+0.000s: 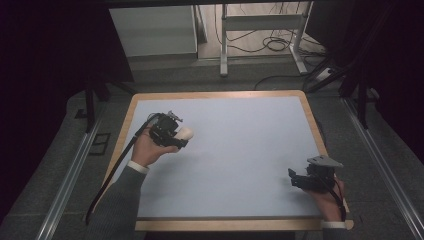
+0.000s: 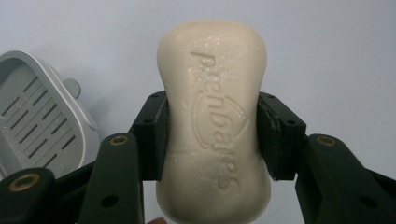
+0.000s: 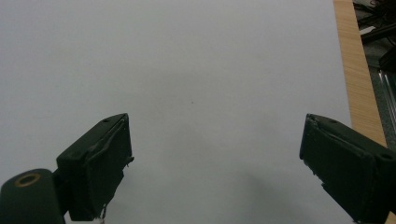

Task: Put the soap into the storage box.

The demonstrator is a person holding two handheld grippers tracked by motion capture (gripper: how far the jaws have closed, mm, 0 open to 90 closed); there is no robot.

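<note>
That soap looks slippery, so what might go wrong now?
The soap bar is pinched only at its narrow waist by the left gripper, and its surface looks wet, so it may slide out. The slotted soap dish lies off to one side, so a drop would likely land on the table instead.

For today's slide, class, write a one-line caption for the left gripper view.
Left tongs clamp a cream soap bar at its waist above the pale table, grey slotted soap dish alongside.
</note>
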